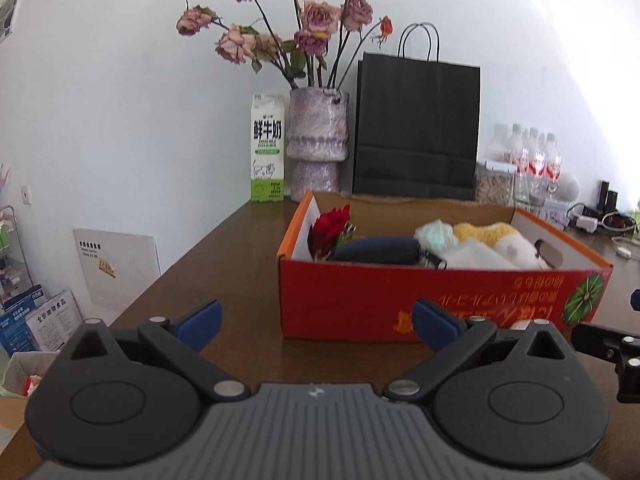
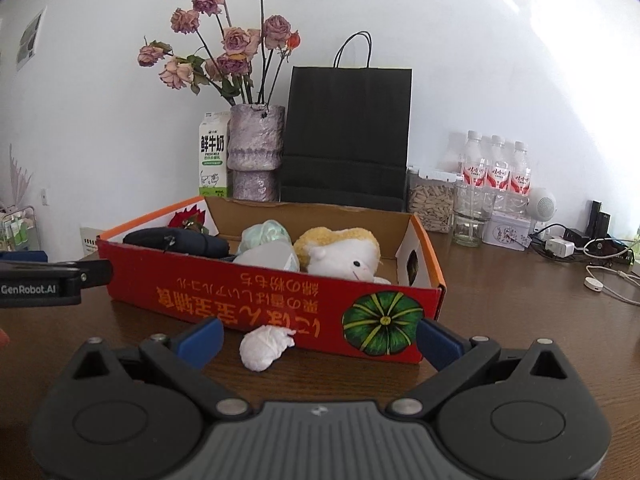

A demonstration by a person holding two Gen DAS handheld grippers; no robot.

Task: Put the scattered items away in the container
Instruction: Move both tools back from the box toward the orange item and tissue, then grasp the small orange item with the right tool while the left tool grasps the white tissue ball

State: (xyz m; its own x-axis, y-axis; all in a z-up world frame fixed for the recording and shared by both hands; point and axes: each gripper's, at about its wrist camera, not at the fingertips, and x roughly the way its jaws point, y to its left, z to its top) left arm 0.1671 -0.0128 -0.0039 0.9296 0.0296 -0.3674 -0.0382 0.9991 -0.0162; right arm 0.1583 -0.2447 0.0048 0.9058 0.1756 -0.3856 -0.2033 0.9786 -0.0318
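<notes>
Both views are bright with daylight. A strong glare washes out the white wall point(image 1: 560, 20) at the upper right, fading leftward. The fisheye lens bends straight lines toward the edges and darkens the corners. The water bottles point(image 1: 528, 152) look hazy and overexposed in the left wrist view, sharper in the right. The brown surface point(image 2: 500, 300) shows soft sheen and faint shadows.

Dark brown wooden tabletop point(image 2: 500, 300) and the objects resting on it.

A red cardboard box point(image 2: 280, 300) sits mid-table with a crumpled white tissue wad point(image 2: 264, 346) touching its front wall; behind stand a white-and-green milk carton point(image 2: 213, 160), mottled purple vase point(image 2: 256, 152) and black paper bag point(image 2: 348, 132).
</notes>
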